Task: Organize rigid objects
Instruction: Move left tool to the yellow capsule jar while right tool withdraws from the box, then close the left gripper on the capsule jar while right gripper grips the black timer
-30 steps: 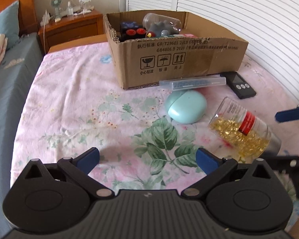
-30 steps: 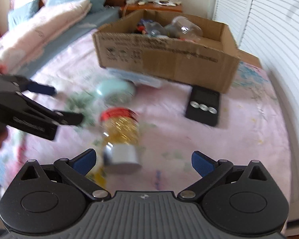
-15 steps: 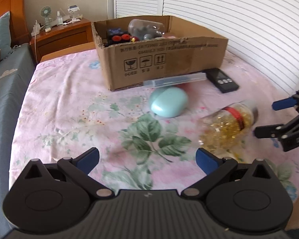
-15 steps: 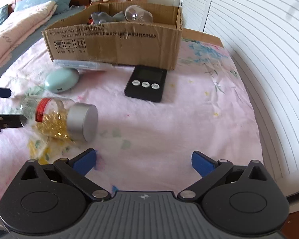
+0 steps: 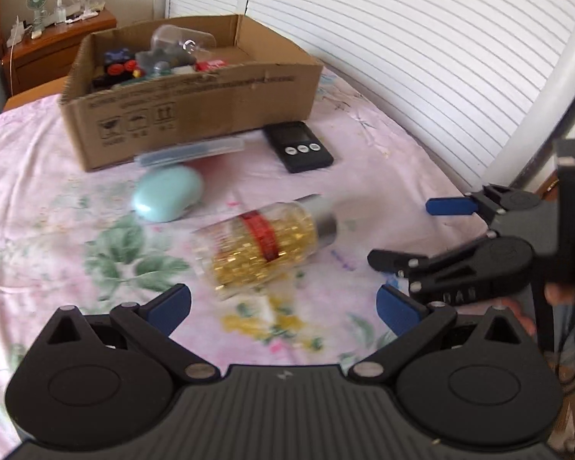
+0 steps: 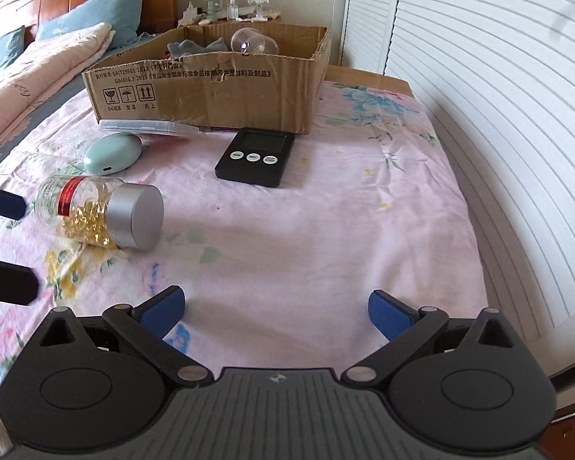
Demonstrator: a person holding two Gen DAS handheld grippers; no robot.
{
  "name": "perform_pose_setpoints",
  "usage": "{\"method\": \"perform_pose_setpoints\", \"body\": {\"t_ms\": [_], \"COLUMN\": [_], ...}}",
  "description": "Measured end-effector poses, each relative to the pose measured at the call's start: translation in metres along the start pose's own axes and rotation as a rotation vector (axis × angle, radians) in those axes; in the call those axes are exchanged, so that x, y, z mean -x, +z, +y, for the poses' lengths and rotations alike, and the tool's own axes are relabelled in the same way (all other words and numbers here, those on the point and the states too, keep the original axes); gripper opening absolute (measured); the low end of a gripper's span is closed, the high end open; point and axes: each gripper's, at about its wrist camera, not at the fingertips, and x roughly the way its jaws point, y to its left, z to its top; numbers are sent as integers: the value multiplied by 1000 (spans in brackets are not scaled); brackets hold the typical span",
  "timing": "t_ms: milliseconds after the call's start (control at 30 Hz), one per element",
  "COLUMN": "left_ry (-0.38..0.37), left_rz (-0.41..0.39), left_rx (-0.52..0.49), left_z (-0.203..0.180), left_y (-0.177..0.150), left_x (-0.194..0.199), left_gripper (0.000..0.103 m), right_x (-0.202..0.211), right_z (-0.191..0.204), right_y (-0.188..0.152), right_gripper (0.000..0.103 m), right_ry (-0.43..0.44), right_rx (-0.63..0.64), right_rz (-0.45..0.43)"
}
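A clear jar of yellow capsules (image 5: pixel 262 239) (image 6: pixel 99 211) with a red band and silver lid lies on its side on the floral sheet. Behind it rest a mint oval case (image 5: pixel 168 193) (image 6: pixel 113 152), a clear flat box (image 5: pixel 189 152) (image 6: pixel 143 126) and a black timer (image 5: pixel 298 146) (image 6: pixel 255 156). The cardboard box (image 5: pixel 195 115) (image 6: pixel 211 92) at the back holds several items. My left gripper (image 5: pixel 283 304) is open, just short of the jar. My right gripper (image 6: pixel 274 308) is open over bare sheet, also seen from the left wrist as the right gripper (image 5: pixel 402 230) beside the jar's lid.
A wooden nightstand (image 5: pixel 57 44) with a small fan and bottles stands behind the box. White louvred doors (image 6: pixel 479 76) run along the right. Pillows and a folded quilt (image 6: pixel 38 69) lie at the left of the bed.
Both views have swung right. The jar now lies nearer my left gripper, and the right gripper shows larger at the right of the left wrist view.
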Motion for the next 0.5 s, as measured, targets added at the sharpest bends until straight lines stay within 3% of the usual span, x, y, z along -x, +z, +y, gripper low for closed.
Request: {"method": "perform_pose_setpoints", "body": {"t_ms": [300, 500], "left_ry": [142, 236], "left_rz": [-44, -95], "left_rx": [83, 43], "left_z": [-14, -22], "left_y": [14, 19], "left_x": [-34, -45], "left_gripper": [102, 102], "right_x": [10, 14], "right_z": [-8, -10], "right_y": [-15, -21], "right_gripper": [103, 103], "right_ry": [30, 41], "right_rx": [25, 39], "right_rz": [-45, -70]}}
